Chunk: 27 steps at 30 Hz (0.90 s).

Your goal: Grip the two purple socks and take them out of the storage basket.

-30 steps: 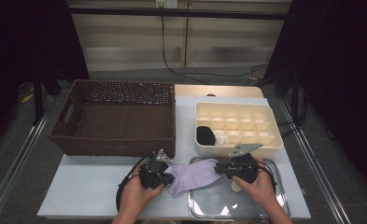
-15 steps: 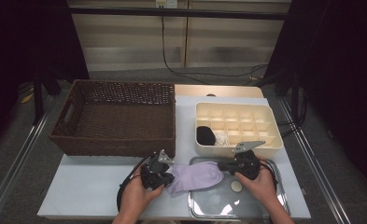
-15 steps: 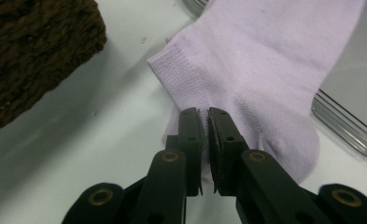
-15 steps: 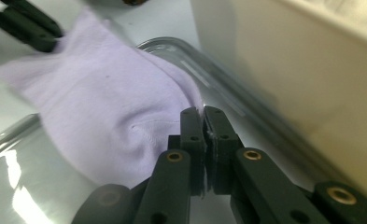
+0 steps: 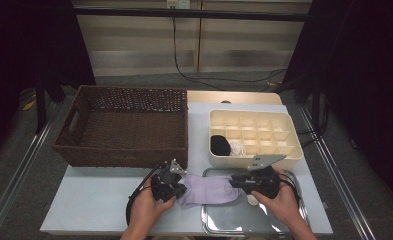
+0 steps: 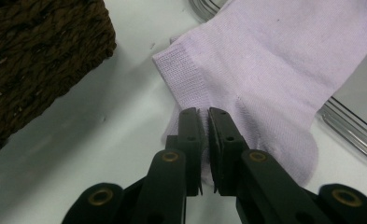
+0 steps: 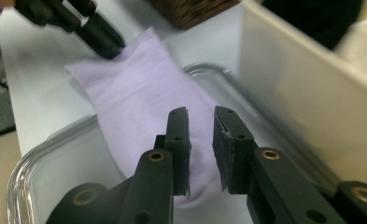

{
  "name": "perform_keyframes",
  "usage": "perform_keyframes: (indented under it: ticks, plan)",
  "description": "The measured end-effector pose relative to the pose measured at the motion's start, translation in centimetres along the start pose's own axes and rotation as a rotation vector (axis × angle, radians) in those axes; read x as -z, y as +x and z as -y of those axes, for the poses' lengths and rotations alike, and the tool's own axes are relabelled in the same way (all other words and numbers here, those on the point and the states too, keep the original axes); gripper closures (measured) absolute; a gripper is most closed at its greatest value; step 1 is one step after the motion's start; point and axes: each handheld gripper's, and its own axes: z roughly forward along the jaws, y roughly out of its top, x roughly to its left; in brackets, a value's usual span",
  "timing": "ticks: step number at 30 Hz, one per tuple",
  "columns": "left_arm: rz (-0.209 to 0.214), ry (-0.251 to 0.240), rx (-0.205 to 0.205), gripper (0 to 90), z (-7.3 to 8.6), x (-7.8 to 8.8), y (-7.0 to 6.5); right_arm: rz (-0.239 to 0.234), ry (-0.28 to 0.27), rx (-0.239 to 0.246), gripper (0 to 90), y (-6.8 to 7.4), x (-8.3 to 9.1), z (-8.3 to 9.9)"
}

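Observation:
A lilac sock (image 5: 209, 190) lies flat across the table's front, its toe end over the metal tray (image 5: 284, 227). My left gripper (image 5: 180, 189) is shut on the sock (image 6: 265, 60) near the cuff, with its jaws (image 6: 205, 114) pinching the fabric against the table. My right gripper (image 5: 234, 180) hovers just above the toe end. Its jaws (image 7: 201, 114) have just been opening and stand apart, with the sock (image 7: 139, 102) under the gap and not pressed. The left gripper (image 7: 102, 39) appears at the sock's far end in the right gripper view.
A dark wicker basket (image 5: 119, 155) stands at the back left, close behind my left hand. A cream divided box (image 5: 294, 150) at the back right holds a black item (image 5: 220, 145) and a white one (image 5: 236, 147). A small pale round object (image 5: 252, 200) lies on the tray.
The right gripper's jaws have parted from the sock's toe end, which now lies flatter on the tray. The left hand and its grip have stayed put.

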Motion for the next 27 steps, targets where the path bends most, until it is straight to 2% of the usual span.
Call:
perform_keyframes:
  ticks: [2, 4, 6, 8, 11, 14, 21, 23, 27]
  plan:
    - [-0.001, -0.010, 0.000, 84.1, 0.1, 0.0, -0.1, -0.039, 0.038, 0.010, 75.5, 0.3, -1.2, 0.6]
    - [-0.008, -0.003, -0.002, 84.2, 0.1, 0.0, -0.1, -0.045, 0.049, 0.004, 76.1, 0.3, -1.9, 1.3]
    - [-0.007, -0.009, -0.003, 84.1, 0.1, 0.0, -0.2, -0.043, 0.050, -0.010, 84.9, 0.3, -2.3, 1.7]
    - [-0.007, -0.007, -0.004, 84.2, 0.1, 0.0, -0.2, -0.055, 0.050, -0.022, 88.8, 0.2, -2.5, 1.8]
    - [-0.008, -0.006, -0.005, 84.3, 0.1, 0.0, -0.2, -0.046, 0.053, -0.018, 89.6, 0.2, -2.4, 1.5]
    - [-0.008, -0.005, -0.005, 84.4, 0.1, 0.0, -0.2, -0.036, 0.032, -0.012, 89.6, 0.3, -1.8, 0.8]
    - [-0.005, -0.008, 0.000, 84.4, 0.1, 0.0, -0.2, -0.009, -0.001, 0.029, 89.6, 0.5, -0.6, -1.0]
    - [-0.005, -0.010, 0.002, 84.4, 0.0, 0.2, -0.2, -0.009, 0.009, 0.040, 89.5, 0.5, -0.5, -1.1]
    - [0.007, -0.037, 0.009, 84.4, -0.1, 0.9, -0.2, -0.006, 0.014, 0.024, 89.5, 0.0, -0.5, -0.3]
